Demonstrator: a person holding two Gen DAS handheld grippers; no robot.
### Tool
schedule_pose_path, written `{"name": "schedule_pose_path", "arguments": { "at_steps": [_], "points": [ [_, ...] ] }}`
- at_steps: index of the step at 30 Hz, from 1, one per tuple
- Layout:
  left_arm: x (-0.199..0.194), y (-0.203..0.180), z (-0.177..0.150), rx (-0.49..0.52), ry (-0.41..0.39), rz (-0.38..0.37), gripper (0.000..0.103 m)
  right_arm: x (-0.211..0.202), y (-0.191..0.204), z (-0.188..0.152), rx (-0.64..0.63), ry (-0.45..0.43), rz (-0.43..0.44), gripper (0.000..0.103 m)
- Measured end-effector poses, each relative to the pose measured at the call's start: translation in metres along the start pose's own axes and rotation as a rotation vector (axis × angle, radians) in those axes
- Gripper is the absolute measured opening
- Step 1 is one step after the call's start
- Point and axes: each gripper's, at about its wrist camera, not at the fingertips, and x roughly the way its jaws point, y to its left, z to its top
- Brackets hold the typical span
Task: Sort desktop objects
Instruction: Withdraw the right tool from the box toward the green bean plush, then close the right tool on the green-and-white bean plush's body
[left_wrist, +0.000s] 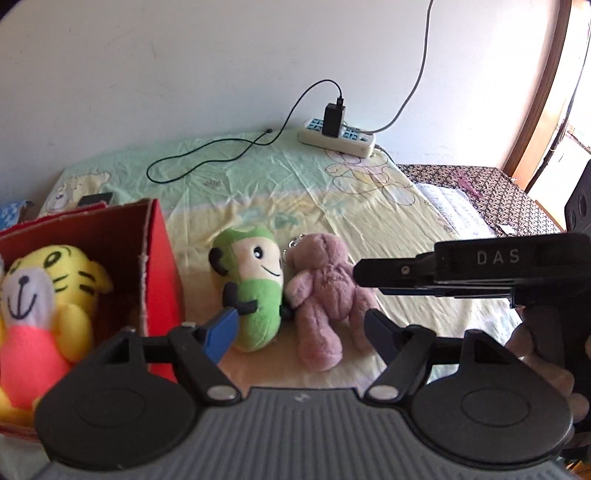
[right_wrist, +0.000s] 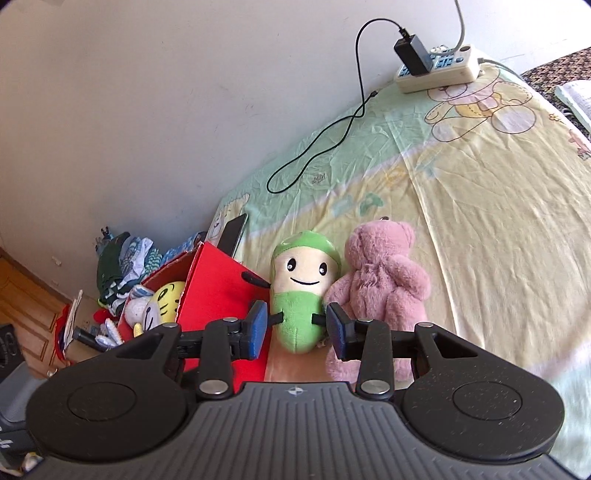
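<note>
Right gripper (right_wrist: 297, 328) lined up on green plush (right_wrist: 301, 299)

Jaws wide, either side of its lower body, not touching; plush lies on the bed between red box (right_wrist: 221, 291) & pink bear (right_wrist: 380, 280). Soft, light (pinch mid-body). Left gripper (left_wrist: 299, 332) open too.

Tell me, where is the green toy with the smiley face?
The green plush toy lies on the bedsheet between the red box and the pink teddy bear, framed by the open right gripper.
</note>
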Motion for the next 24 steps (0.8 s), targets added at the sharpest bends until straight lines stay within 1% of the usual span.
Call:
{"name": "schedule_pose_path", "arguments": {
  "at_steps": [2, 4, 7, 9, 11, 14, 17, 20, 24],
  "points": [
    [0.014, -0.002, 0.004, -0.013, 0.005, 0.029, 0.078, 0.005, -0.004, 0.01, -0.011, 0.018, 0.011, 0.04],
    [0.027, 0.002, 0.01, -0.041, 0.006, 0.051, 0.078, 0.013, -0.008, 0.021, -0.023, 0.039, 0.03, 0.045],
    [0.048, 0.009, 0.017, -0.079, 0.018, 0.077, 0.078, 0.03, -0.015, 0.039, -0.023, 0.083, 0.063, 0.046],
    [0.059, 0.014, 0.019, -0.106, 0.032, 0.084, 0.078, 0.041, -0.019, 0.049, -0.015, 0.109, 0.079, 0.047],
    [0.067, 0.016, 0.018, -0.128, 0.044, 0.11, 0.078, 0.053, -0.018, 0.056, -0.022, 0.143, 0.103, 0.047],
    [0.079, 0.018, 0.017, -0.16, 0.062, 0.13, 0.078, 0.073, -0.014, 0.064, -0.062, 0.186, 0.114, 0.051],
    [0.087, 0.016, 0.019, -0.15, 0.061, 0.172, 0.079, 0.092, -0.009, 0.07, -0.105, 0.219, 0.116, 0.055],
    [0.093, 0.012, 0.021, -0.131, 0.067, 0.209, 0.081, 0.107, -0.008, 0.074, -0.141, 0.242, 0.1, 0.056],
    [0.102, 0.007, 0.019, -0.095, 0.076, 0.235, 0.084, 0.126, -0.01, 0.075, -0.14, 0.297, 0.122, 0.061]
  ]
}}
